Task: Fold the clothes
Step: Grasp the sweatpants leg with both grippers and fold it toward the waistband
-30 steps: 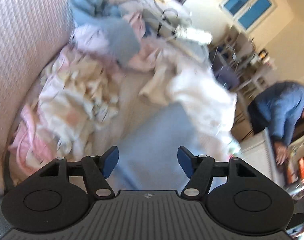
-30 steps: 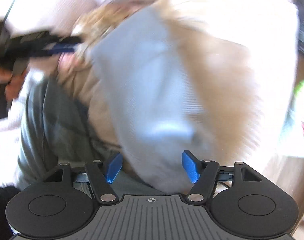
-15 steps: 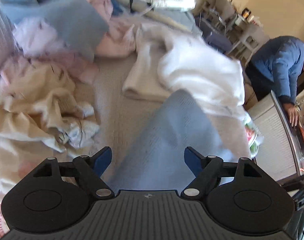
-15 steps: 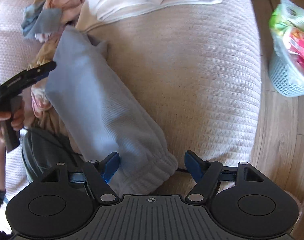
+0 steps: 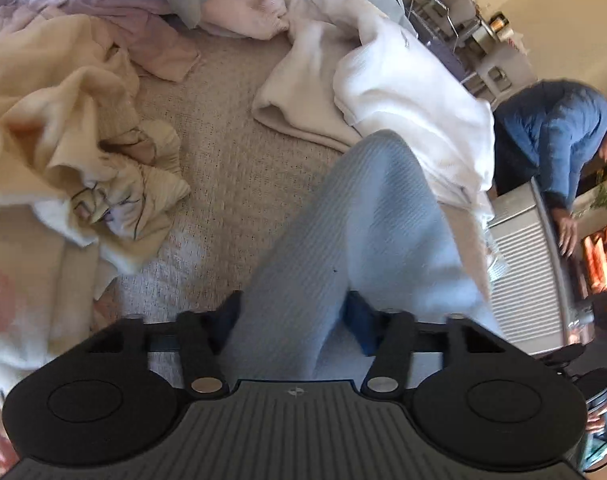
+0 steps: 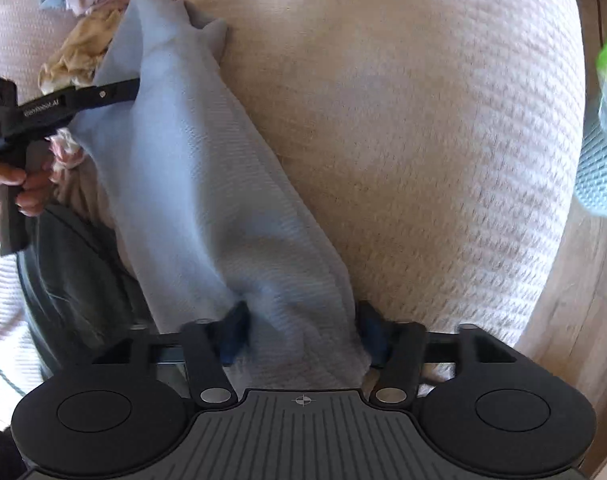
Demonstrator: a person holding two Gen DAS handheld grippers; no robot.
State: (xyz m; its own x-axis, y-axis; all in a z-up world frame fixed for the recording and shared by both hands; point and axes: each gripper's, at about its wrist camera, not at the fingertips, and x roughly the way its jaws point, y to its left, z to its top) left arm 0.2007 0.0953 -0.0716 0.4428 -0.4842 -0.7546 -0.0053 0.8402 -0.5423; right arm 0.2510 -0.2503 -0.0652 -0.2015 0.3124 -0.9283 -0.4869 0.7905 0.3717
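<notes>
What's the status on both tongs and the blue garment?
Left tongs and right tongs just closing, each pinching an end of the blue garment. Garment stretched over the beige bed cover. Loose laundry pile beside it.

Person in blue (image 5: 559,136), mesh basket (image 6: 599,176)

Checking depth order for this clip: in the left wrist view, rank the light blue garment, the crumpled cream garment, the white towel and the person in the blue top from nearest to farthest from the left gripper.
1. Light blue garment, between the left gripper's fingers.
2. Crumpled cream garment, left on the bed.
3. White towel, upper right on the bed.
4. Person in the blue top, far right, beyond the bed.
</notes>
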